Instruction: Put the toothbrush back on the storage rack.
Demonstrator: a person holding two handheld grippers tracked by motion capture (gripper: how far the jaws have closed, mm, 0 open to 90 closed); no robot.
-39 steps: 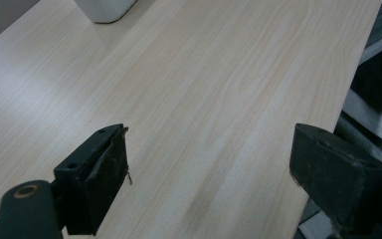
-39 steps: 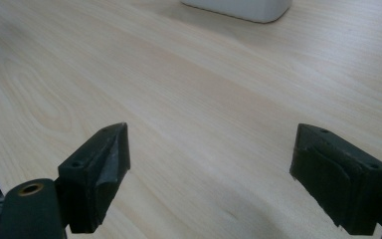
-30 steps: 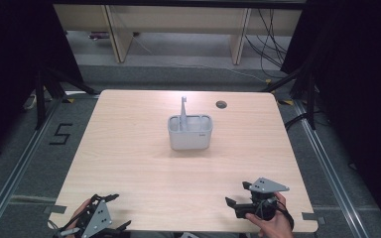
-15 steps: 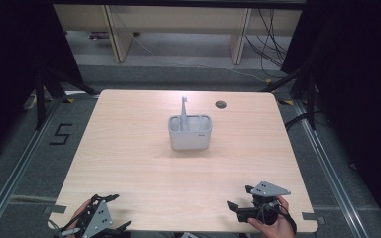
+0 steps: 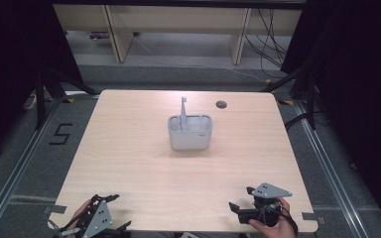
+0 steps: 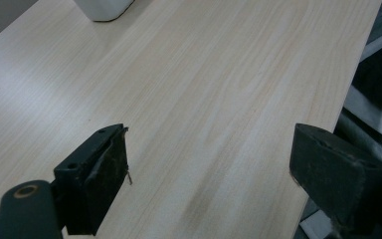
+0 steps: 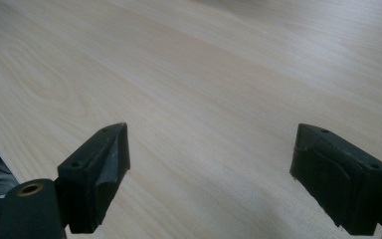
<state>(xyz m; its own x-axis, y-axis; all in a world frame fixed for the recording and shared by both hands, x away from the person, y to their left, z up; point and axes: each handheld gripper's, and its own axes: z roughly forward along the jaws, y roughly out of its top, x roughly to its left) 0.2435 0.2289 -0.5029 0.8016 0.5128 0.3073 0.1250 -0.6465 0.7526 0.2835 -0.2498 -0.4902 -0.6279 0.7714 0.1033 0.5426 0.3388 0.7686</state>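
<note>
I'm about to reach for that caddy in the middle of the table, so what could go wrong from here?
1. The tall utensil stands upright above the caddy, so a gripper coming in low over the rim might knock it.
2. The caddy looks light; an off-centre push could slide or tip it.
3. Both the left gripper and right gripper, open, sit at the table edge, so the reach is long.

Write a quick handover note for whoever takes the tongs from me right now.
Left tongs: open, holding nothing, at the near left edge of the table.
Right tongs: open, holding nothing, at the near right edge.
Grey caddy: upright at the table's middle, apart from both tongs, with a grey upright piece standing in its back left compartment.
Done: nothing that can be seen; the caddy is untouched.
Left: probably reach forward to the caddy and handle it or the piece.
</note>
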